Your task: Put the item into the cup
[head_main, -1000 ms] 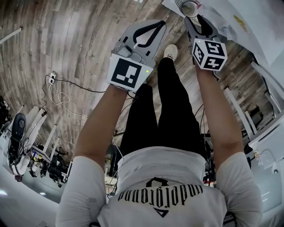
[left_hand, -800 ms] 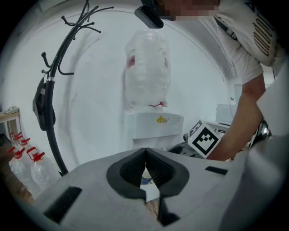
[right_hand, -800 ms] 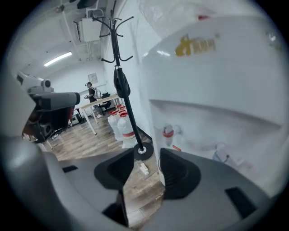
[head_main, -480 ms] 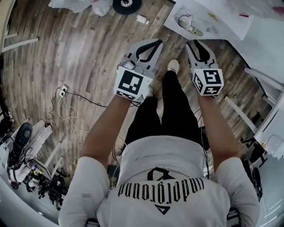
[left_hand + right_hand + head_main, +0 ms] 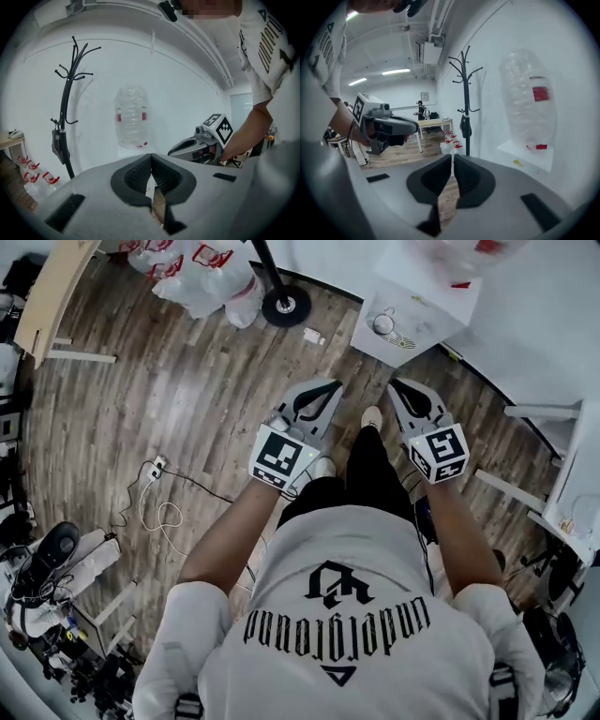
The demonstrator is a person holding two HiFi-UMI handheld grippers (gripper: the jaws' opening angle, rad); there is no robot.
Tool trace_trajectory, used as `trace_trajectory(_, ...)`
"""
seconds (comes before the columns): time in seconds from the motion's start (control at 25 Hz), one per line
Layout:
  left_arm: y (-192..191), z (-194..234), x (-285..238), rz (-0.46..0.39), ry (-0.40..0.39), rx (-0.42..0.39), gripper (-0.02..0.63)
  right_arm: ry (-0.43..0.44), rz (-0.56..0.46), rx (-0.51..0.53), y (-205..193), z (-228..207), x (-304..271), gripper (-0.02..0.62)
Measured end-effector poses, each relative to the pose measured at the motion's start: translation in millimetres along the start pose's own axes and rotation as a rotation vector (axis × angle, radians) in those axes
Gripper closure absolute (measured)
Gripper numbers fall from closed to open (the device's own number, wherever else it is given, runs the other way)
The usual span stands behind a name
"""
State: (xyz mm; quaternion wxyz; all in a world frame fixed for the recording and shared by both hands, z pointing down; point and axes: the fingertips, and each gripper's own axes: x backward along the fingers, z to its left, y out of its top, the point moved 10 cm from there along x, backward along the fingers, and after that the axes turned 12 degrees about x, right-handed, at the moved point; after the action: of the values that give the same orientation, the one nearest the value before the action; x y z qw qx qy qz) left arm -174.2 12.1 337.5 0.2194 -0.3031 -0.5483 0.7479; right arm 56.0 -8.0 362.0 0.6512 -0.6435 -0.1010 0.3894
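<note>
A small white cup (image 5: 382, 324) stands on a patterned sheet on the low white table (image 5: 417, 310), far below and ahead of both grippers. What is in the cup I cannot make out. My left gripper (image 5: 325, 387) is held up in the air, shut and empty; its own view shows its tips (image 5: 151, 155) meeting. My right gripper (image 5: 397, 387) hangs beside it at the same height. Its jaws have just been closing, and its tips (image 5: 453, 157) now stand all but together with nothing between them. Each gripper shows in the other's view: the right gripper (image 5: 206, 140), the left gripper (image 5: 386, 126).
A big clear water bottle (image 5: 131, 117) (image 5: 529, 98) stands at the back of the table by the white wall. A black coat stand (image 5: 285, 304) (image 5: 69, 108) (image 5: 465, 108) rises to its left, with red-marked bags (image 5: 202, 277) beside it. Cables (image 5: 159, 507) lie on the wooden floor.
Both grippers have risen and drawn back from the cup and table. The right jaws, open by the cup a second ago, have come together. The table now looks smaller and farther off.
</note>
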Motion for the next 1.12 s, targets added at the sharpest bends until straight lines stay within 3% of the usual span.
trace_trajectory(0.24,21,-31,60,-0.033,0.050,-0.008,0.598,-0.011,-0.074,0.044,49,43,56,0.589)
trace_trajectory(0.52,41,-67,113,-0.093,0.012,0.009,0.598,-0.006,-0.142,0.110,92,81,106,0.590)
trace_trajectory(0.84,56,-77,134,-0.120,-0.001,0.005,0.598,-0.048,-0.170,0.135,107,86,149,0.591)
trace_trajectory(1.12,83,-104,145,-0.155,0.033,-0.055,0.598,-0.033,-0.186,0.178,115,78,179,0.591)
